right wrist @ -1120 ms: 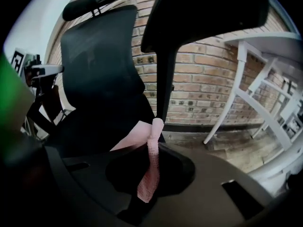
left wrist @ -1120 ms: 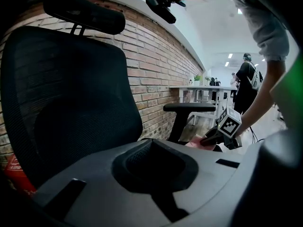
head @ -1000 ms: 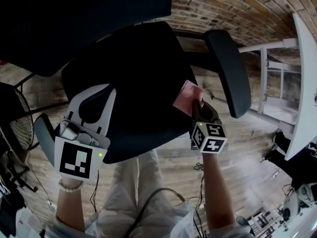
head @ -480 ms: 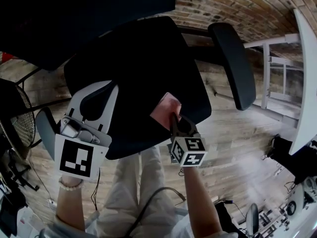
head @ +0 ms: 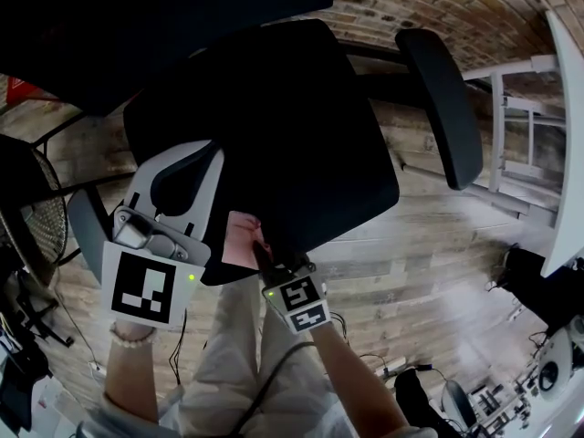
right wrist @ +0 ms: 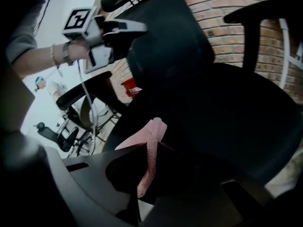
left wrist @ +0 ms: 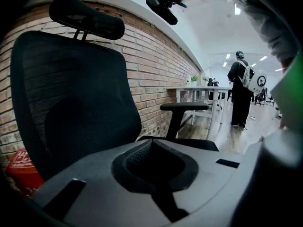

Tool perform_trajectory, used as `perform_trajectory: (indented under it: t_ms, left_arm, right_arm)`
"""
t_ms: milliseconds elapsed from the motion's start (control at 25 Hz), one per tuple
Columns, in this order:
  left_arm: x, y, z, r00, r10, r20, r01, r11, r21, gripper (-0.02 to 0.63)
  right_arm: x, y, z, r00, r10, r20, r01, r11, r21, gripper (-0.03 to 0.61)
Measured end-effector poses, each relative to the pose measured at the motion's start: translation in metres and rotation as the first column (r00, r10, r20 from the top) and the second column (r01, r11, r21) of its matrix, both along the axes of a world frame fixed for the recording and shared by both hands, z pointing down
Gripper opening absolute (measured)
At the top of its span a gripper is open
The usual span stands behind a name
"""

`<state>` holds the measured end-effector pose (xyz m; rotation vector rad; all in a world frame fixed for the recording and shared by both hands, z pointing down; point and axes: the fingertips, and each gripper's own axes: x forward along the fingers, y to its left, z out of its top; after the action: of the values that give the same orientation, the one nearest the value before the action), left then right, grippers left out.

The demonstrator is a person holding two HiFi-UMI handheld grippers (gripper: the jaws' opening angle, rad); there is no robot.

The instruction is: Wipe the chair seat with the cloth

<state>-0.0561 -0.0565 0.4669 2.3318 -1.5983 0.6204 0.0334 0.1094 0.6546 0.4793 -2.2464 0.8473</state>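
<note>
The black chair seat (head: 292,135) fills the middle of the head view, under the backrest (left wrist: 71,93). My right gripper (head: 259,250) is shut on a pink cloth (head: 237,240) at the seat's front edge, left of centre. In the right gripper view the cloth (right wrist: 152,134) hangs folded between the jaws of that gripper (right wrist: 150,150), with the seat (right wrist: 227,108) beyond. My left gripper (head: 206,155), white, hovers over the seat's left front. Its jaws (left wrist: 152,145) are shut and hold nothing.
The right armrest (head: 447,108) stands beside the seat and the left armrest (head: 87,235) sits under my left gripper. A fan (head: 27,217) is at the far left, a white desk (head: 570,135) at the right. A person (left wrist: 239,89) stands far off.
My right gripper has dragged the pink cloth from the seat's right side across to its front edge, left of centre. The left gripper has hardly moved.
</note>
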Motion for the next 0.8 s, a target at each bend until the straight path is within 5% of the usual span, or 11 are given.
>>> perform_trajectory:
  t_ms: [320, 800]
  left_arm:
    - [-0.003, 0.013, 0.005, 1.000, -0.010, 0.001, 0.010, 1.000, -0.007, 0.018]
    - [0.013, 0.013, 0.004, 1.000, -0.002, -0.015, 0.002, 1.000, -0.011, 0.018]
  right_arm:
    - [-0.038, 0.059, -0.007, 0.968, -0.250, 0.030, 0.248, 0.968, 0.042, 0.055]
    - [0.027, 0.030, 0.008, 0.963, -0.234, -0.137, 0.250, 0.962, 0.110, 0.055]
